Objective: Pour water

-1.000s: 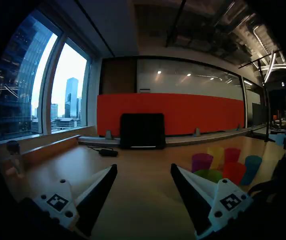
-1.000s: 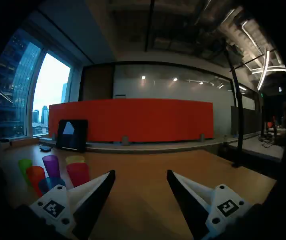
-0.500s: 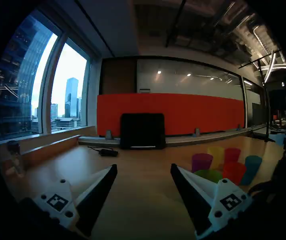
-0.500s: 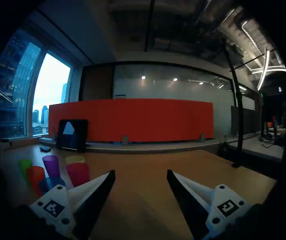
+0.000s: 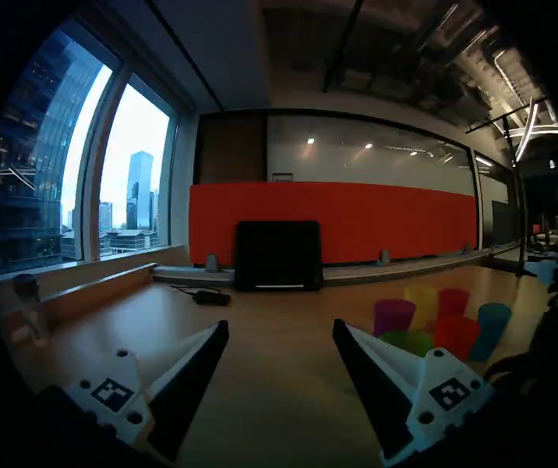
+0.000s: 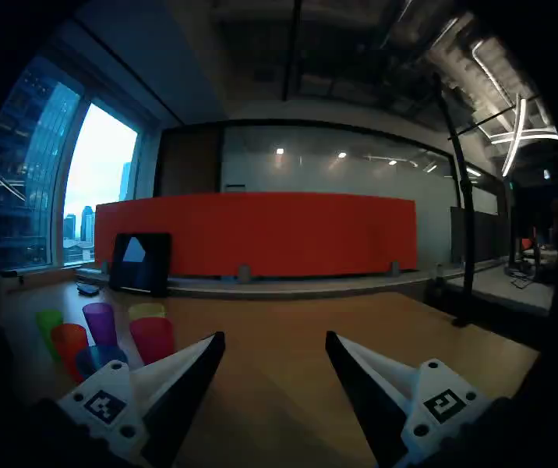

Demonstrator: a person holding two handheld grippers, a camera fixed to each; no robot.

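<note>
On the wooden bench (image 5: 279, 405), a cluster of coloured cups (image 5: 435, 324) stands to the right of the left hand-held gripper (image 5: 279, 323), which is spread wide with nothing in it. The left gripper view also takes in a small, blurred bottle (image 5: 26, 300) at far left, beside the window ledge (image 5: 92, 269). From the right gripper view, the right hand-held gripper (image 6: 273, 335) is equally wide and empty, the cups sit to its left, and a dark pole (image 6: 464, 257) rises at the bench's right end.

High-rise office: desk partition (image 5: 333, 222), monitor (image 5: 277, 255).
</note>
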